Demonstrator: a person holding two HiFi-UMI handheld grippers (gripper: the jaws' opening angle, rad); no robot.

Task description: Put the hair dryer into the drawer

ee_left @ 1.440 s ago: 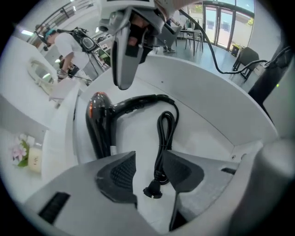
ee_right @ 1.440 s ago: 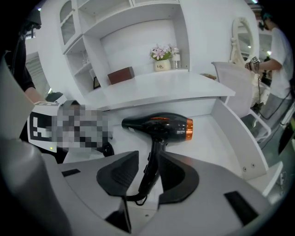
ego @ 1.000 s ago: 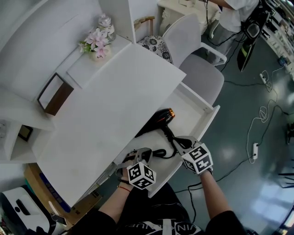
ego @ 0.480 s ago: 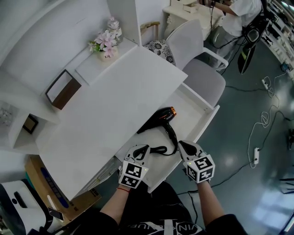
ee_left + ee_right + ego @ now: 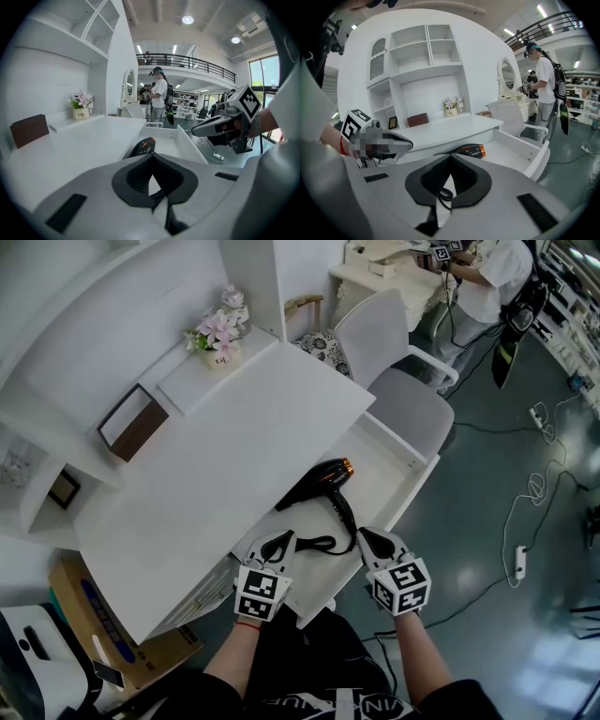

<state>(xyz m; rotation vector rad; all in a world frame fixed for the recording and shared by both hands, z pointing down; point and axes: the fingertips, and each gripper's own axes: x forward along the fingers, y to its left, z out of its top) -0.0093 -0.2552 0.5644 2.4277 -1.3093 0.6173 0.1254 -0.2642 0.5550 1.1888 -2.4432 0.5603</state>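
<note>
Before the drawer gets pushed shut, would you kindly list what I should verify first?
1. Black hair dryer with an orange nozzle ring lies inside the white open drawer: ok.
2. Black cord fully inside the drawer: the visible loop is in, but its end is hidden by the grippers: cannot tell.
3. Left gripper has let go, fingers together and empty: ok.
4. Right gripper has let go, fingers together and empty: ok.
5. Both grippers are raised off the hair dryer, near the drawer's front: ok.
</note>
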